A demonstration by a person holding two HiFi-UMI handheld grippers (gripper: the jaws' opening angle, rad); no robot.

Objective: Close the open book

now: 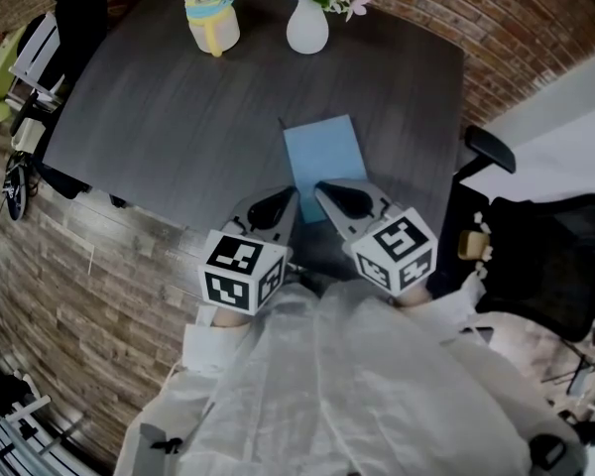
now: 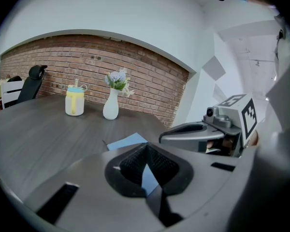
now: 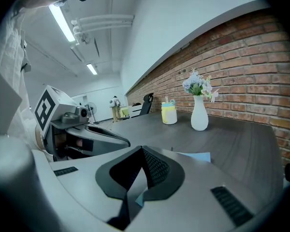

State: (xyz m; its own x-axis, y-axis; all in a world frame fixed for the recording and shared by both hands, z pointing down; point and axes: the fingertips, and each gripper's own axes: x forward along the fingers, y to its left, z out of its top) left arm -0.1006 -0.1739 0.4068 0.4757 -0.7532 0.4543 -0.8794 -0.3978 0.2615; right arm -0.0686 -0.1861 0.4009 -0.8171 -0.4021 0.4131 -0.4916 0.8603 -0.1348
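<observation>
Book: a blue book (image 1: 323,155) is lying flat on the dark table (image 1: 159,117), just beyond both grippers; only one blue cover is being shown (probably it is already shut).
Left gripper (image 1: 278,206): is being held clenched, with nothing between the jaws.
Right gripper (image 1: 342,198): is being held clenched and empty too.
Advice: the cover is best being pressed down gently near its free edge, so the book is not being pushed away.
Hidden: the book's near edge is being covered by the gripper tips; pages and spine cannot be made out.
</observation>
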